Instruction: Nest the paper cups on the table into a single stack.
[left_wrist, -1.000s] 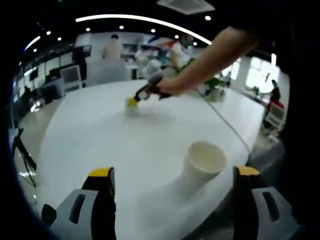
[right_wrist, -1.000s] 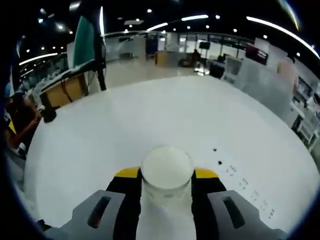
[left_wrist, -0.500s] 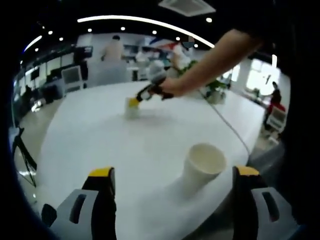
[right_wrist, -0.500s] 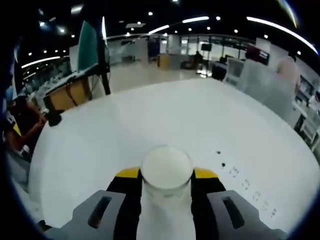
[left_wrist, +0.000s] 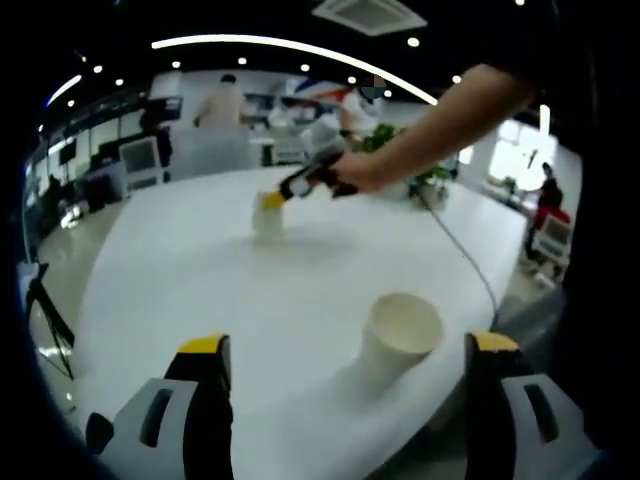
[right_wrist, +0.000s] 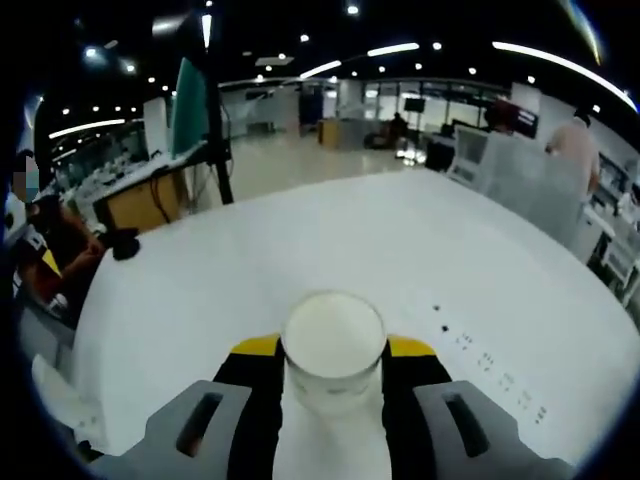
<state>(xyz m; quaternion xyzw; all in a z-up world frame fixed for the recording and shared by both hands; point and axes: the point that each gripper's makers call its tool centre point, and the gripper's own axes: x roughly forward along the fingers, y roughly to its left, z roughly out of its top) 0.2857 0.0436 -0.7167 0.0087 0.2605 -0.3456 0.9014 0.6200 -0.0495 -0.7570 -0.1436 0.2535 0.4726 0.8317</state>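
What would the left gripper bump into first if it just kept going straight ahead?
Probably the bare white table. The left gripper is open, and the near paper cup stands just right of its middle line, so it might brush that cup. The far cup, in the right gripper, looks much deeper.

Left gripper view: camera rides low behind the left gripper (left_wrist: 345, 360), looking forward across the white table (left_wrist: 200, 290). A paper cup (left_wrist: 398, 335) stands near, ahead between the spread jaws toward the right one. Far ahead, well apart, the right gripper (left_wrist: 268, 200) enters from the right, closed on a second paper cup (left_wrist: 266, 220).

Right gripper view: camera sits close behind the right gripper (right_wrist: 333, 348), tilted down onto the table (right_wrist: 420, 250); the held cup (right_wrist: 333, 345) lies immediately ahead between the jaws, its mouth toward the lens.

Shared region: the table surface and the held cup.
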